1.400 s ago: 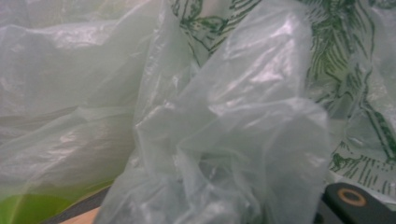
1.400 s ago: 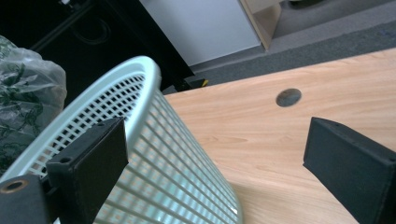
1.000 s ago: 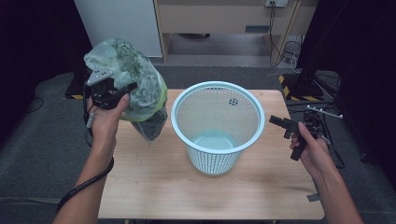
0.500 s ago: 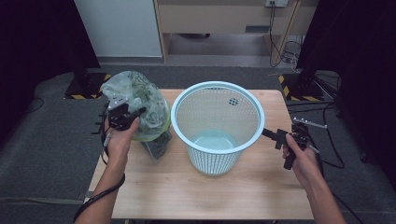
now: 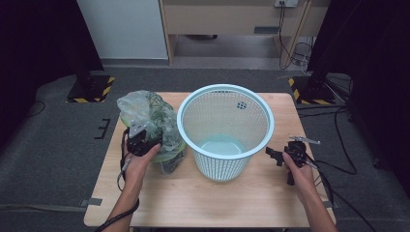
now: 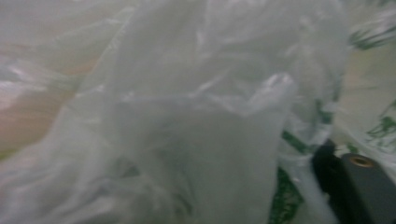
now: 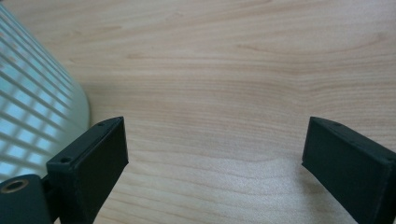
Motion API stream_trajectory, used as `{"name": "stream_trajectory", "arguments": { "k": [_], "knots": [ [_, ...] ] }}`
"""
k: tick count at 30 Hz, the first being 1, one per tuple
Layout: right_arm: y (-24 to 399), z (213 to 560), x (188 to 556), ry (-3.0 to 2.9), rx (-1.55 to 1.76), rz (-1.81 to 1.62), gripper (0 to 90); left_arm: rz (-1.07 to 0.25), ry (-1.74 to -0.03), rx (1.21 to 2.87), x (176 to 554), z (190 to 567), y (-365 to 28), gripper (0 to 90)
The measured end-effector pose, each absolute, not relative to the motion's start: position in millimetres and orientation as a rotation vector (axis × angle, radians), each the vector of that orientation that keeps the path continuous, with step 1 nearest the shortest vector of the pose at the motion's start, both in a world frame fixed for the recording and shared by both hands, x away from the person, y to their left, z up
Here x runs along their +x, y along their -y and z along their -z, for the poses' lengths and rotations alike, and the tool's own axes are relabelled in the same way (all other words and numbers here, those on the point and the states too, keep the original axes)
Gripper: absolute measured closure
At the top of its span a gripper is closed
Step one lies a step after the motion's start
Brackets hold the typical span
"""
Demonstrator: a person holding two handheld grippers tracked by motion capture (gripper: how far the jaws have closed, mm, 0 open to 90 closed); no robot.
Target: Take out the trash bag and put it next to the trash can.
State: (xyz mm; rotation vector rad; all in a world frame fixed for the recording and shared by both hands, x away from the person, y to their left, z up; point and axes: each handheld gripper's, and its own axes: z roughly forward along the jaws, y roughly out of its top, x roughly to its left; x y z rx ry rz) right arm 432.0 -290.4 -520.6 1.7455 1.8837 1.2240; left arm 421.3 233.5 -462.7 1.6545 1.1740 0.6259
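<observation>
So the bag (image 5: 151, 126) is down on the worktop (image 5: 203, 203) near its left edge, standing more or less upright, tall axis vertical, and leaning right up against the left side of the basket (image 5: 225, 130). My left tongs (image 5: 139, 143) are on the near side of the bag; they've just been opening, and in the left gripper view there's plastic film (image 6: 187, 116) all over between the jaws, so I can't tell if they've fully let go. My right tongs (image 7: 215, 154) are wide apart with nothing but bare wood between them, sitting low by the right edge, just beside the basket's right wall (image 7: 32, 116).

If the bag is meant for the basket, it lies left of it, so the left hand is way nearer. The path is up and over the rim (image 5: 225, 93). There's plenty of open worktop along the near edge, and little room between bag and basket.
</observation>
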Motion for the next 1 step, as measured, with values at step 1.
{"name": "stream_trajectory", "arguments": {
  "k": [1],
  "knots": [
    [289.7,523.3,431.8,-1.891,1.738,-1.206,7.2,-0.619,-1.179,1.645,421.3,465.2,-233.2,32.6]
  ]
}}
